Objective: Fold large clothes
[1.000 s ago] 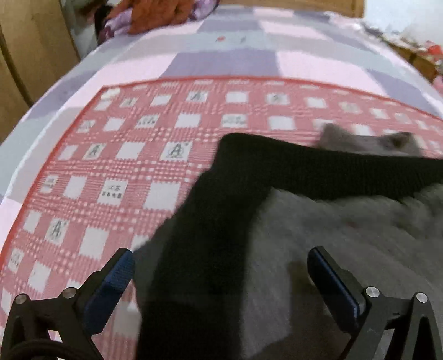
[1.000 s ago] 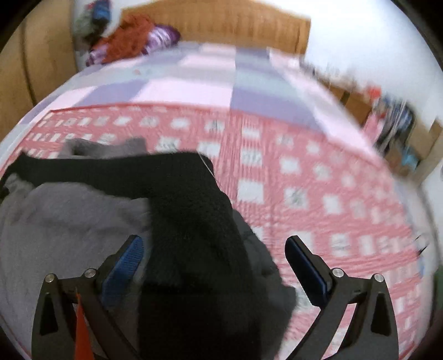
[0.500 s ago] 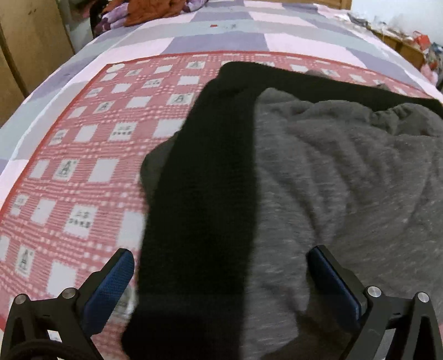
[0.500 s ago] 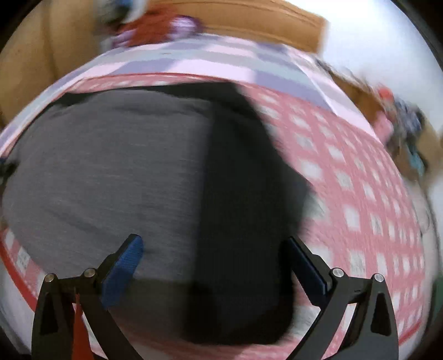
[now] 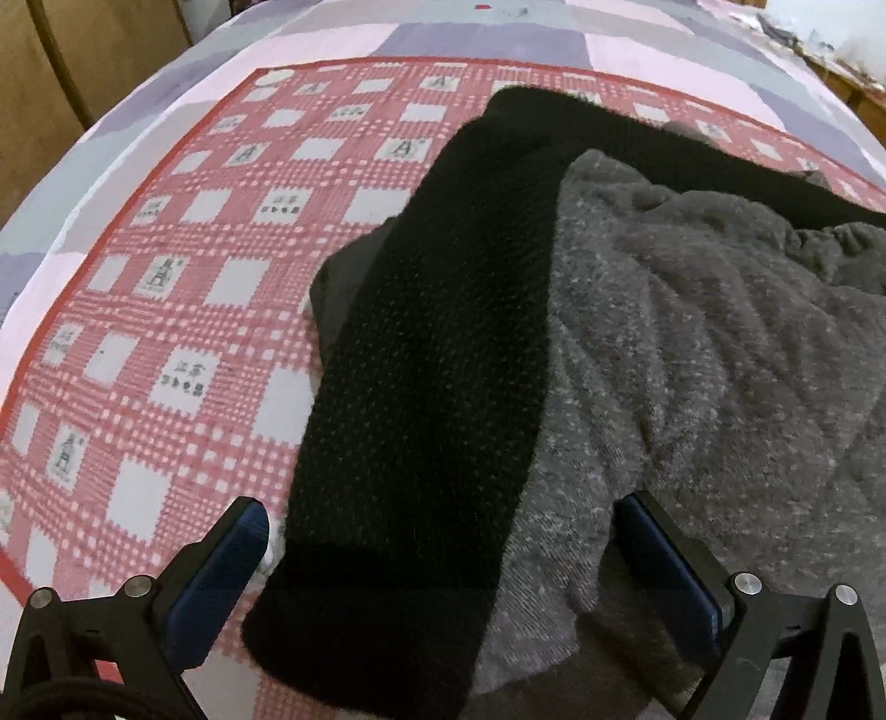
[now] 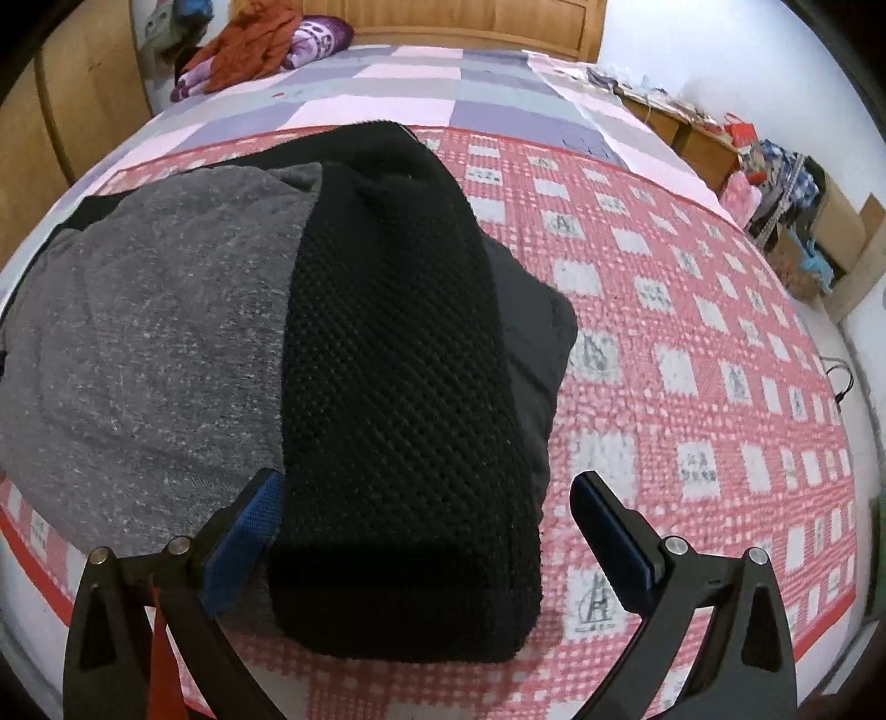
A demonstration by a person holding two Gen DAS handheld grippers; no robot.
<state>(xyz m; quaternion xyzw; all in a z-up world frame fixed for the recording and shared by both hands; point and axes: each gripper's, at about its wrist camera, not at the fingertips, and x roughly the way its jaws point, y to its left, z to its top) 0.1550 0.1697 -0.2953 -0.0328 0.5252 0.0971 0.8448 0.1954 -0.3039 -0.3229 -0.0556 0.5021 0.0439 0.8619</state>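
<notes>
A grey garment (image 5: 692, 354) with black knit sleeves lies on the red-checked cloth (image 5: 166, 310) on the bed. In the left wrist view a black sleeve (image 5: 432, 387) runs down over the grey body, its cuff between my fingers. My left gripper (image 5: 443, 559) is open above that cuff. In the right wrist view the other black sleeve (image 6: 398, 387) lies folded over the grey body (image 6: 149, 332). My right gripper (image 6: 426, 531) is open over its cuff end. Neither gripper holds anything.
The bed has a pink, grey and purple checked sheet (image 6: 387, 83) and a wooden headboard (image 6: 443, 22). A pile of orange and purple clothes (image 6: 260, 44) lies at the far left. Cluttered boxes (image 6: 775, 183) stand along the bed's right side. A wooden wardrobe (image 5: 66, 66) stands left.
Both grippers have come down and back toward the garment's near end. The sleeves now lie folded over the grey body, with their cuffs between the open fingers.
</notes>
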